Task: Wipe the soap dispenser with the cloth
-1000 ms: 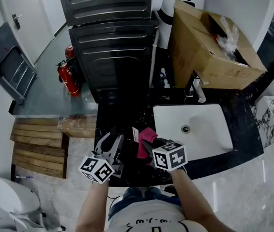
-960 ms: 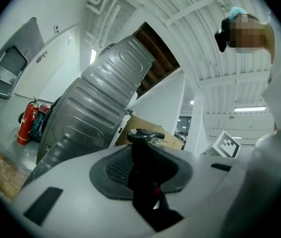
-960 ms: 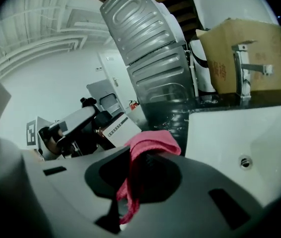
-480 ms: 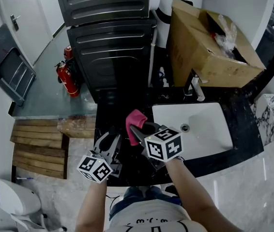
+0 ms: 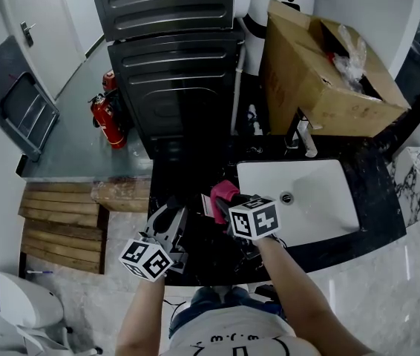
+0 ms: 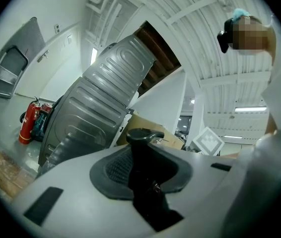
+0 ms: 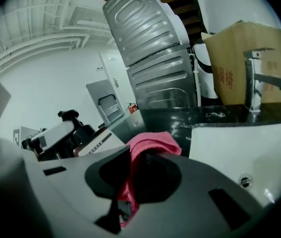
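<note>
At the black counter (image 5: 195,176) beside the white sink (image 5: 321,170), we present the soap dispenser (image 6: 141,142) in the left gripper (image 5: 168,227), whose jaws are clamped on the dark bottle with the pump head standing clear above the pads. The right gripper (image 5: 222,203) pinches the pink cloth (image 7: 152,145) tight, a bunched fold poking out past the jaw tips. Seen from the right gripper view, cloth and bottle sit near each other but apart. We judge the wiping step to be in hand; next, the cloth must press against the bottle's side and rub while the left grip holds steady.
</note>
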